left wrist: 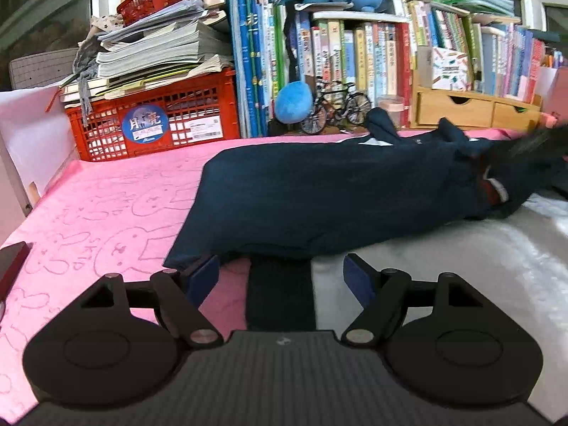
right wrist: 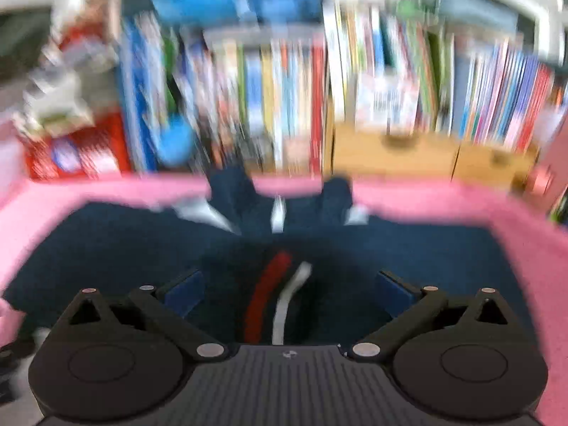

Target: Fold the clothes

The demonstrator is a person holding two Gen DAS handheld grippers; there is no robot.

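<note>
Sweater [left wrist: 337, 191] lies between both pairs of fingers [left wrist: 204, 277], left and right [right wrist: 184, 293], each spread apart, gripping nothing.

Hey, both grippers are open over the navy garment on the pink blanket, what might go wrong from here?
1. The left gripper straddles a dark cuff; closing may catch only that, not the navy garment.
2. The right gripper view is blurred; it may grab the red and white trim off-centre, skewing the fold.
3. Dragging might bunch the pink blanket.

We see the whole right wrist view smeared by motion, its books [right wrist: 372, 81] unreadable; in the left wrist view, the navy garment [left wrist: 319, 202] blurs at the right edge.
</note>
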